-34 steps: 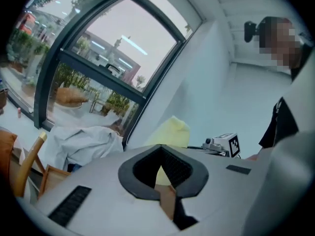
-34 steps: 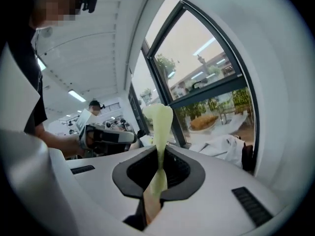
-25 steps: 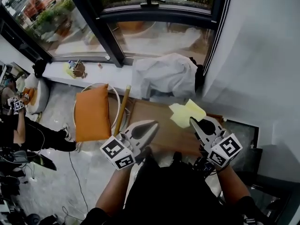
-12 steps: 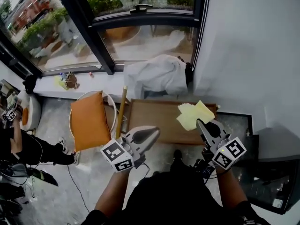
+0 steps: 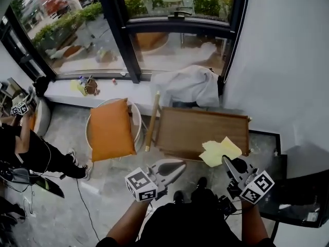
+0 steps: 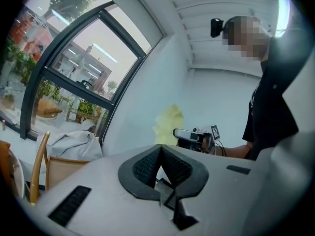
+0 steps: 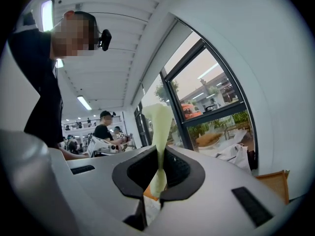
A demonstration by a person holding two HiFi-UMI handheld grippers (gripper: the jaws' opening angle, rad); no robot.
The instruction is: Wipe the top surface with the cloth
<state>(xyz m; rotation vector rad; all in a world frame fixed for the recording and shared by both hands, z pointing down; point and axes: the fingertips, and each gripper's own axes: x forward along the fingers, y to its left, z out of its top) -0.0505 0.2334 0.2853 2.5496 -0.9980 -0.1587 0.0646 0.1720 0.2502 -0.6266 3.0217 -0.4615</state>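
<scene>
Cloth point(image 5: 220, 152) is clamped in the closed jaws of the right gripper point(image 5: 229, 162) at the near edge of the desk point(image 5: 190, 127), seemingly ready for wiping, while the left gripper point(image 5: 177, 165) is held aside, jaws pressed together and empty.

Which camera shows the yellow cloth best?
Head view: the whole cloth shows, held by the right gripper. Right gripper view shows only a pinched strip; left gripper view, a distant scrap.

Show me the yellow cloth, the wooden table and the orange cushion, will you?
yellow cloth point(image 5: 220, 151), head view, middle of the cloth.
wooden table point(image 5: 198, 127), head view, bare part of its top.
orange cushion point(image 5: 111, 130), head view, centre of its face.
</scene>
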